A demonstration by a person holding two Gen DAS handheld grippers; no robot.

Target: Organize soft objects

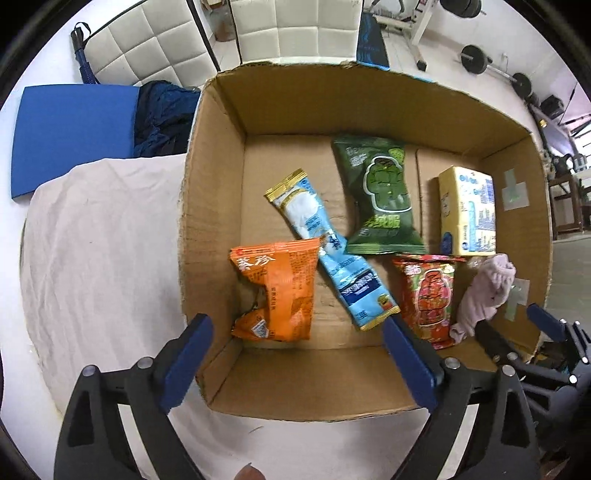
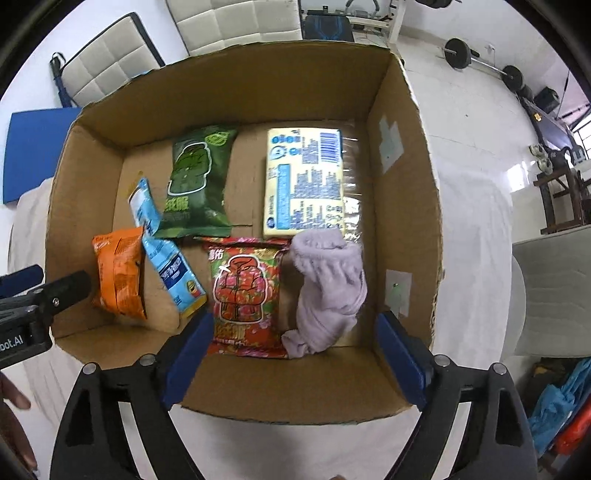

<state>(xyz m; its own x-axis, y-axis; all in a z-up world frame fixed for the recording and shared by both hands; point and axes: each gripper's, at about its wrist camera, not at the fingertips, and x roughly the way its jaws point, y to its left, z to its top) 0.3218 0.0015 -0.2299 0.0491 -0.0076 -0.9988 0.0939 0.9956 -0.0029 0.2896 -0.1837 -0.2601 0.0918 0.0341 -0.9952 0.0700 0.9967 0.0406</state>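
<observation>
A cardboard box [image 1: 214, 184] [image 2: 402, 177] holds an orange packet [image 1: 277, 291] [image 2: 118, 273], a light blue packet [image 1: 325, 243] [image 2: 170, 266], a green packet [image 1: 384, 195] [image 2: 195, 184], a red packet [image 1: 430, 295] [image 2: 243, 291], a yellow tissue pack [image 1: 467, 210] [image 2: 303, 181] and a lilac sock [image 1: 484, 291] [image 2: 328, 288]. My left gripper [image 1: 299, 365] is open and empty above the box's near left. My right gripper [image 2: 295, 354] is open and empty above the near right; it also shows in the left wrist view [image 1: 517, 332].
The box stands on a white cloth [image 1: 103, 258] [image 2: 476, 258]. A blue mat [image 1: 70, 136] and dark blue fabric [image 1: 166, 118] lie beyond the box's left side. White padded chairs [image 1: 288, 26] and barbell weights [image 1: 476, 59] stand behind.
</observation>
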